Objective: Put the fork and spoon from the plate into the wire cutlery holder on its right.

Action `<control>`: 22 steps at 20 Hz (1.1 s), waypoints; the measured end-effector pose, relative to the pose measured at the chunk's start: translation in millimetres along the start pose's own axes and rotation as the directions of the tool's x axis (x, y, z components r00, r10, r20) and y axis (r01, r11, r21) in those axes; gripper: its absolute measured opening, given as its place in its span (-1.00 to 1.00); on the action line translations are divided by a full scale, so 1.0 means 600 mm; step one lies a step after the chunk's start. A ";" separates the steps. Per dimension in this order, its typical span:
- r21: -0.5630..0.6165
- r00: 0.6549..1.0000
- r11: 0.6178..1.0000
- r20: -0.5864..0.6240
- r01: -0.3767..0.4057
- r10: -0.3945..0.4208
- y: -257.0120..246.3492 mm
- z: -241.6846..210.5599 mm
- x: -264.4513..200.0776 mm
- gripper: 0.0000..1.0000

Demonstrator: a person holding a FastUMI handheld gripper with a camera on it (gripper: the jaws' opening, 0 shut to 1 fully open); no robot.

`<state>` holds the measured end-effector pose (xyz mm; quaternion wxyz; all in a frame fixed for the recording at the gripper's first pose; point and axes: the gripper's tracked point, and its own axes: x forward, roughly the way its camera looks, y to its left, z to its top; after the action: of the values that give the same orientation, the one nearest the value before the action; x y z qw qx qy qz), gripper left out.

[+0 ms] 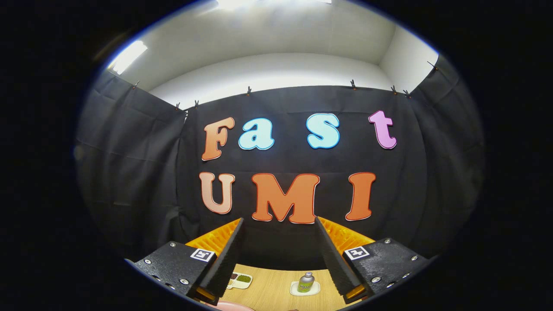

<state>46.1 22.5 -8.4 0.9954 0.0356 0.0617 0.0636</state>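
Plate: a pink rim [229,306], apparently the plate, showed at the near edge of the scene, just below and between the fingers; the fork, spoon and wire holder could not be made out.
Gripper view: the gripper [278,224] was raised and level, facing the booth's black cloth wall [129,172] rather than the table.
Fingers: the two fingers [229,255] stood wide apart, nothing between them, clamped on nothing.
Table: a light wooden table [272,289] lay low between the fingers.
Tray: a small divided tray [240,280] with dark and green contents sat on the table, close beside the left finger.
Bottle: a small silver bottle [306,282] with a green label stood upright on a pale dish [315,289], near the right finger.
Background: a white wall [268,69] rose above the cloth, with ceiling lights [127,56] glowing.
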 end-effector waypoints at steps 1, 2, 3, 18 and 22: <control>0.000 1.000 1.000 0.001 0.000 0.000 0.000 0.001 0.001 0.87; -0.001 1.000 1.000 0.002 0.003 -0.003 -0.002 0.002 0.001 0.87; -0.001 1.000 1.000 0.001 0.002 -0.002 -0.002 0.002 0.001 0.87; 0.024 0.999 0.998 0.007 0.051 -0.052 -0.027 -0.011 0.001 0.87; 0.023 0.999 0.998 0.007 0.052 -0.052 -0.024 -0.014 0.005 0.87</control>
<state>49.7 9.2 -18.4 0.9965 0.0457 0.0596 0.0368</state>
